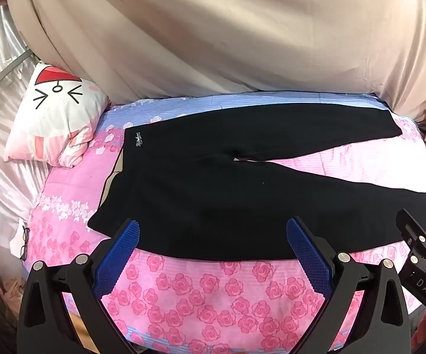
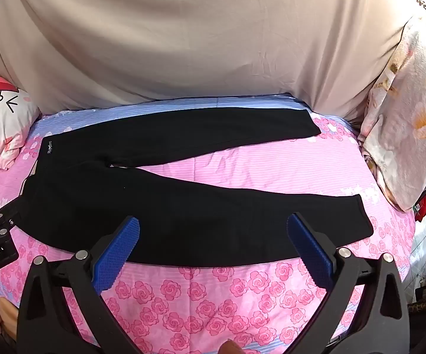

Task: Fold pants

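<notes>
Blue ribbed pads (image 1: 118,253) of my left gripper (image 1: 213,250) sit closest to me, spread wide with nothing between them, hovering over the near edge of the black pants (image 1: 213,194). Off to its right I can see my right gripper (image 1: 419,253) from the side, near the hem of the nearer leg. From the right wrist view that gripper (image 2: 213,244) is spread just as wide and holds nothing, with its pads over the nearer leg.

I see the pants lying flat across the pink rose-print bedsheet (image 2: 213,301), waistband to the left and the two legs running right and splayed apart, a wedge of sheet showing between them. A small white logo (image 1: 138,139) sits by the waistband.

Around them: a cartoon-face pillow (image 1: 56,118) at the left end, just clear of the waistband; a beige draped cloth (image 2: 198,44) behind, reaching down to the far leg; a floral quilt (image 2: 410,118) bunched at the right, near the far hem. Nothing lies on the pants themselves.
</notes>
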`<state>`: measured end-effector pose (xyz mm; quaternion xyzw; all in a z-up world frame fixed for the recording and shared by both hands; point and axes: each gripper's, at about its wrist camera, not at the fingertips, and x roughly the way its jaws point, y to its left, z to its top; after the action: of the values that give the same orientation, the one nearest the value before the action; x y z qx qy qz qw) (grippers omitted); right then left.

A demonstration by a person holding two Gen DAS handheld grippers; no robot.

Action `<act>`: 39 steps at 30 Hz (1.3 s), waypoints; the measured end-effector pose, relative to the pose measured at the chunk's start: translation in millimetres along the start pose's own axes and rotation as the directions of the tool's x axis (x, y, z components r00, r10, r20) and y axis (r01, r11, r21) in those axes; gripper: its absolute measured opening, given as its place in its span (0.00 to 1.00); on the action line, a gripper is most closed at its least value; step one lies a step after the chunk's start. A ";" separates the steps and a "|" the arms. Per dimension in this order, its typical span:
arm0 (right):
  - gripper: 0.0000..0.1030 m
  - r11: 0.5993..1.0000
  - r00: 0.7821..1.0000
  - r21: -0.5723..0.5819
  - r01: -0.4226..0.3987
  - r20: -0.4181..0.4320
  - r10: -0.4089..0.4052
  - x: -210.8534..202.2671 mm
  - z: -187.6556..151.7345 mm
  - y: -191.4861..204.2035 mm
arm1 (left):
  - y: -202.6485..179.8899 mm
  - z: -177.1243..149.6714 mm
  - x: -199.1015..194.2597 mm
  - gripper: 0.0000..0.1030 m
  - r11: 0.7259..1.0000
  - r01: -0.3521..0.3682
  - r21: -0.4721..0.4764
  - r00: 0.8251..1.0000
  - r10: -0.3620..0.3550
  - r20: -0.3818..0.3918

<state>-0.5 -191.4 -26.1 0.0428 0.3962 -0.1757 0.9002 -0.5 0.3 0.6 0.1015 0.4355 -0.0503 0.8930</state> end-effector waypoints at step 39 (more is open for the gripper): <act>0.96 1.000 1.000 -0.005 -0.001 0.000 0.001 0.3 0.4 2.1 | 2.5 0.1 2.7 0.95 1.000 0.025 0.006 0.999 -0.025 -0.024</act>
<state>0.8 -189.6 -26.2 0.0408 0.3965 -0.1742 0.9004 1.8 2.8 -1.2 0.0993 0.4470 -0.0616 0.8868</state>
